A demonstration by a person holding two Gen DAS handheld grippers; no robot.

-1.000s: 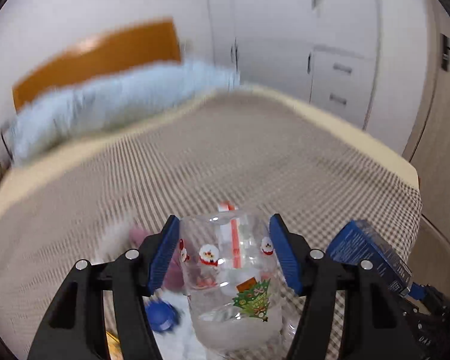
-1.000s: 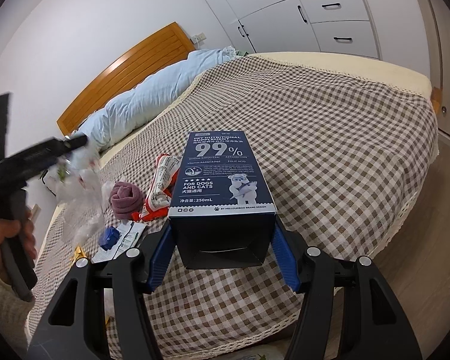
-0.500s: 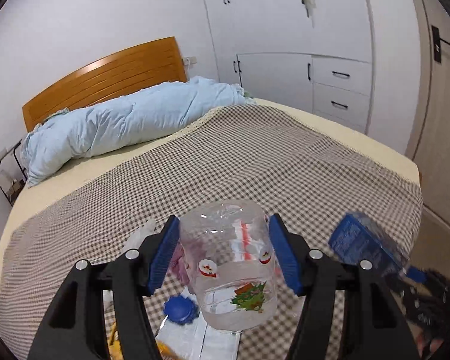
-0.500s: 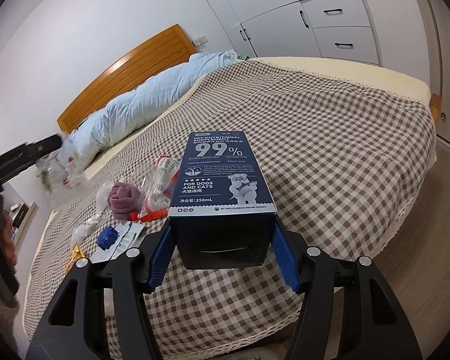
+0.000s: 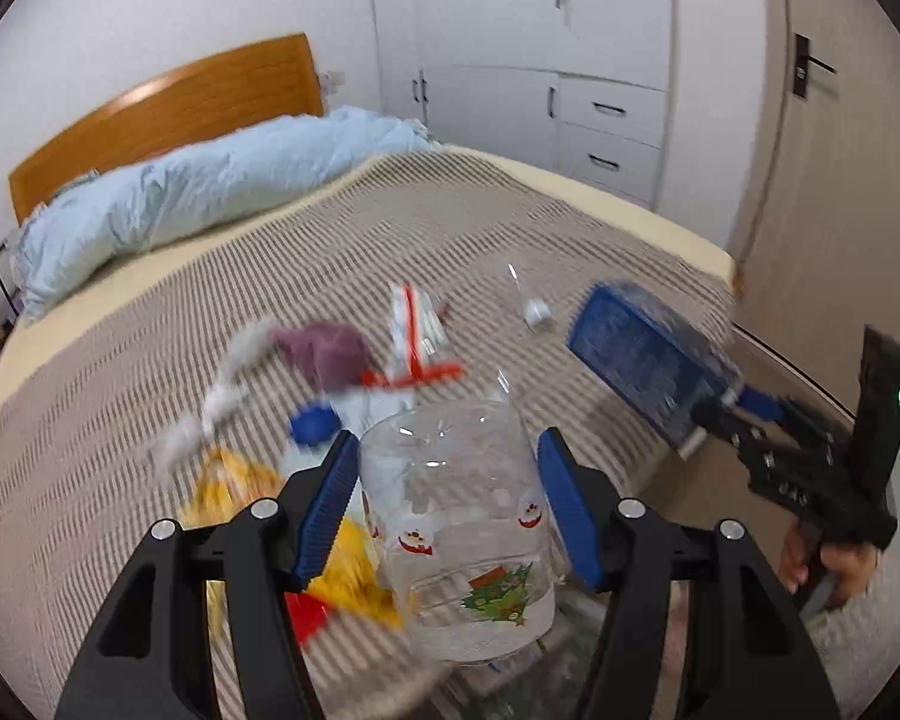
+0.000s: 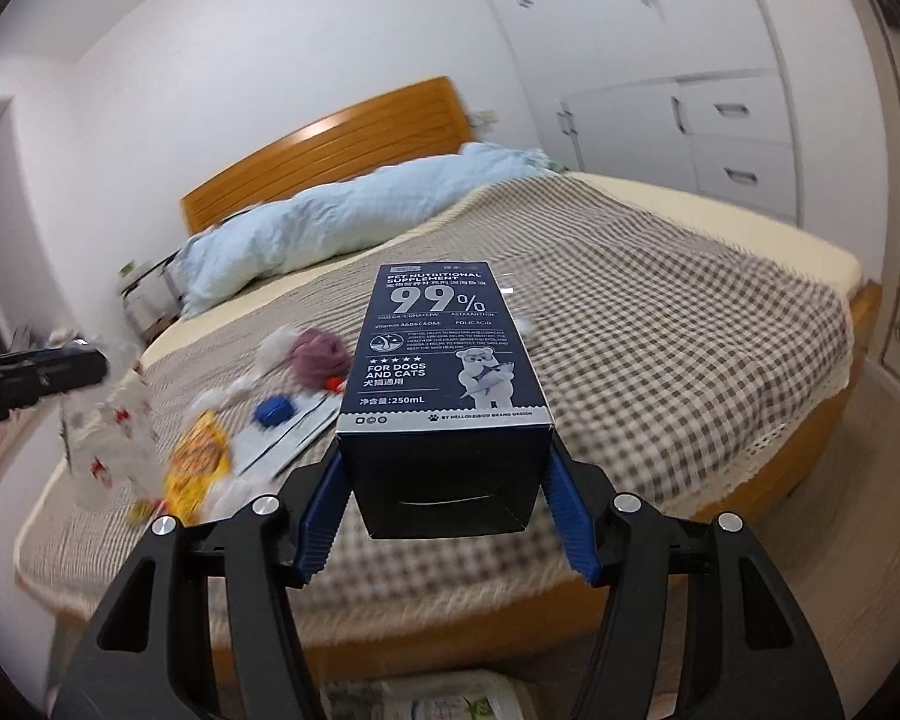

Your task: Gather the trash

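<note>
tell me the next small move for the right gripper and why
Probably lower the box toward the white container showing just below the right gripper and release it there. The fingers grip the box, away from the bed, so it seems ready to drop.

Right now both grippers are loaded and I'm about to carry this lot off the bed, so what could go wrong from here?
1. The clear plastic cup sits between the left gripper pads; thin and smooth, it may buckle or slip.
2. The dark blue box juts far beyond the right gripper, held only at its near end, so it could pivot or drop.
3. The blue cap, yellow wrapper and purple cloth lie on the bed, easily overlooked.
</note>
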